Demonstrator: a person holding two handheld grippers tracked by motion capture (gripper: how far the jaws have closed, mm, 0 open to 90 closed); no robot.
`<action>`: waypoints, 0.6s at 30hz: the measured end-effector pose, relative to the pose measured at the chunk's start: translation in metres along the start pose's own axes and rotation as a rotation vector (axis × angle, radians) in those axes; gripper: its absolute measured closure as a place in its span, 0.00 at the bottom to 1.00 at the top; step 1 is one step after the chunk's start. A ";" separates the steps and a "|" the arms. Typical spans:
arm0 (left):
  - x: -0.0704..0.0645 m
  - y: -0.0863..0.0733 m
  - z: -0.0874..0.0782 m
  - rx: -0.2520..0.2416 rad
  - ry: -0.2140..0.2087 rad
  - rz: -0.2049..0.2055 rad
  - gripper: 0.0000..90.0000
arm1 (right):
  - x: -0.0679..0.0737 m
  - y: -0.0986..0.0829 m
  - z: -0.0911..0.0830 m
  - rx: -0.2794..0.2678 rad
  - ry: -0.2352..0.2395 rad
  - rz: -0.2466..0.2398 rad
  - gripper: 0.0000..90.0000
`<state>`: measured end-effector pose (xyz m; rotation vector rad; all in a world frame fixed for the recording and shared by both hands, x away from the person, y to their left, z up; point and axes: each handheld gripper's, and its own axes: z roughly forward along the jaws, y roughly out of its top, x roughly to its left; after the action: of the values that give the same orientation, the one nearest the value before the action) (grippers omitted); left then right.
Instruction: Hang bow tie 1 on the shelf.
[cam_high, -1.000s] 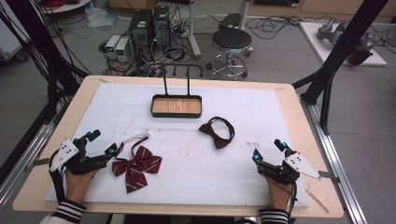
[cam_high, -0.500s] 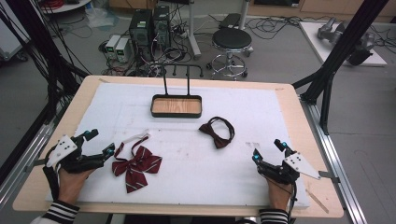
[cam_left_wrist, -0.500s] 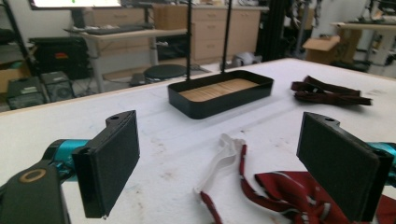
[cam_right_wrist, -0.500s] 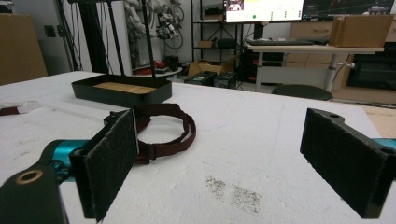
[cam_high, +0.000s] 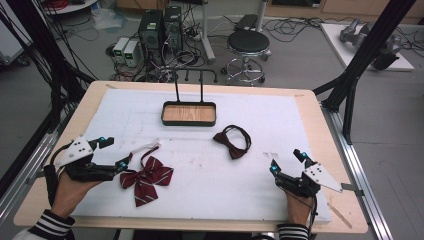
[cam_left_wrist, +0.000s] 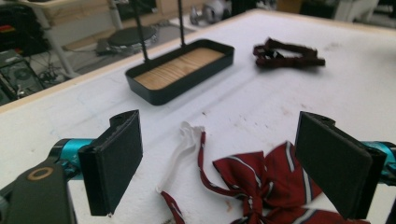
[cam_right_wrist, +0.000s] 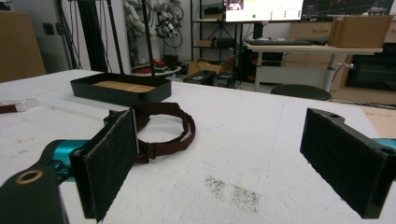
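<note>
Left gripper (cam_high: 116, 153), jaws spread wide, sits just left of the striped red bow tie (cam_high: 146, 177) on the white mat (cam_high: 210, 170). Right gripper (cam_high: 286, 161), also wide open, rests well apart from the dark maroon bow tie (cam_high: 231, 142), which lies ahead of it near the black tray (cam_high: 189, 114).

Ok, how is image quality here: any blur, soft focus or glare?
High view: even light, soft shadows, no glare. Left gripper view: the striped red bow tie looks slightly smeared low in frame, the tray sharper. Right gripper view: near fingers soft, the dark bow tie crisp.
</note>
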<state>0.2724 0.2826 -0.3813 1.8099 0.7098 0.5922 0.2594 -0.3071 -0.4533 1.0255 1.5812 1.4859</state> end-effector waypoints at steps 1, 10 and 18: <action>-0.001 0.002 0.002 0.016 -0.013 0.016 0.18 | 0.000 0.000 0.000 0.000 0.000 0.000 0.12; -0.009 0.011 0.018 0.218 -0.061 0.079 0.20 | 0.000 0.000 0.000 0.002 0.001 0.006 0.12; -0.013 0.013 0.031 0.335 -0.080 0.077 0.22 | 0.000 0.000 0.000 -0.002 0.001 0.009 0.12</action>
<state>0.2873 0.2497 -0.3800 2.1665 0.7191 0.4674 0.2596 -0.3069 -0.4532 1.0325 1.5771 1.4938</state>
